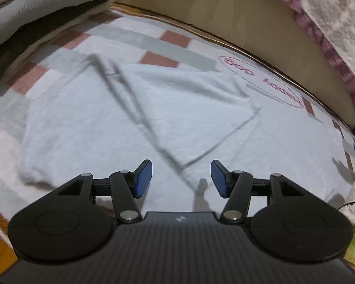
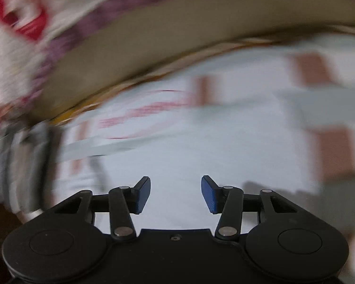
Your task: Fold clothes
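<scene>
checkered bedsheet (image 1: 177, 45), one pale folded garment (image 1: 101, 127), two gaping tools: left tool (image 1: 181, 177), right tool (image 2: 175, 194)

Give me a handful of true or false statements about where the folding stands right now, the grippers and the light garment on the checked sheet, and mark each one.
1. The left gripper is open and holds nothing. True.
2. The right gripper is clamped on a sleeve. False: its jaws stand apart with no cloth between them.
3. The pale garment lies on the checked sheet with a flap already folded across it. True.
4. The folded grey clothes sit on top of the pale garment. False: they lie apart from it, at the far left of the left wrist view.
5. The right wrist view is sharp. False: it is motion-blurred.
</scene>
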The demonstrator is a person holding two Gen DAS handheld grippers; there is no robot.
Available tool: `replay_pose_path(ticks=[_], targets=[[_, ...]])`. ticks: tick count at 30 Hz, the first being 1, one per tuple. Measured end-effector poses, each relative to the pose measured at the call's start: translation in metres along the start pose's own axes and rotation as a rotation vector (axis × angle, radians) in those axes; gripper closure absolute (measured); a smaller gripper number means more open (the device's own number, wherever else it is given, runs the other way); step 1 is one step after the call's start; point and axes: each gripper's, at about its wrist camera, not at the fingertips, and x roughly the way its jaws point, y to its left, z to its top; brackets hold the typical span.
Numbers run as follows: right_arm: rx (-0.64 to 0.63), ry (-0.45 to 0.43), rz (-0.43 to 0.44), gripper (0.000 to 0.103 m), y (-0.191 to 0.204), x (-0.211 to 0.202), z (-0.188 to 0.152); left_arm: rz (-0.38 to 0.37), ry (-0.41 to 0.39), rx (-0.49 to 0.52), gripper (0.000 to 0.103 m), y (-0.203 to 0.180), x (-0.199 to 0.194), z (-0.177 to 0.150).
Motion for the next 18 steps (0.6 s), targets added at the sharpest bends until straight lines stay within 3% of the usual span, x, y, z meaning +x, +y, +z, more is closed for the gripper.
replay_pose_path(ticks=[1, 9, 13, 15, 18], targets=[[0.032, -0.008, -0.04, 0.05, -0.019, -0.007, -0.009, 0.003, 0.001, 0.022, 0.049, -0.007, 0.002, 0.0], [0.215, 0.031, -0.052, 0.05, -0.089, -0.028, -0.072, 0.002, 0.021, 0.146, 0.049, -0.042, -0.002, -0.008], [0.306, 0.049, -0.058, 0.048, -0.123, -0.038, -0.103, -0.029, 0.073, 0.102, 0.049, -0.044, -0.001, -0.014], [0.344, 0.024, -0.049, 0.047, -0.125, -0.032, -0.107, -0.082, 0.107, 0.011, 0.049, -0.035, 0.002, -0.015], [0.396, -0.032, -0.014, 0.046, -0.13, -0.023, -0.112, -0.101, 0.118, -0.059, 0.049, -0.027, 0.001, -0.017]])
